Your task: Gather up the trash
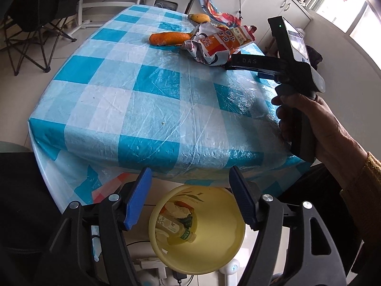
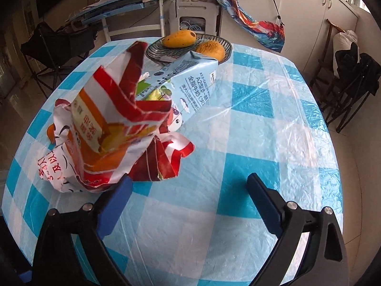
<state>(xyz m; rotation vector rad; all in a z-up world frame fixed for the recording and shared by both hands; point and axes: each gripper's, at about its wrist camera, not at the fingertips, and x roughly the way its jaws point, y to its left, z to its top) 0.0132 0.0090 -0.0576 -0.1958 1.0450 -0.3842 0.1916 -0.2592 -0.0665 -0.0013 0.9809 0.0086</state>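
Observation:
A crumpled red, orange and white snack wrapper (image 2: 107, 138) lies on the checked table (image 2: 250, 143), leaning on a light blue milk carton (image 2: 188, 81). An orange peel (image 2: 50, 131) pokes out behind it. My right gripper (image 2: 190, 202) is open just in front of the wrapper, its left pad (image 2: 114, 205) at the wrapper's lower edge and nothing between the pads. In the left wrist view, wrapper (image 1: 219, 43) and peel (image 1: 166, 38) sit far across the table. My left gripper (image 1: 190, 200) hangs open and empty over a yellow bin (image 1: 214, 250) holding a plastic bottle (image 1: 176, 228) and scraps.
A dark plate (image 2: 152, 52) with a mango (image 2: 178, 38) and another fruit stands behind the carton. A person's hand (image 1: 309, 124) holds the right gripper's handle. Folding chairs (image 2: 352, 85) stand beside the table, a desk and a white stool behind it.

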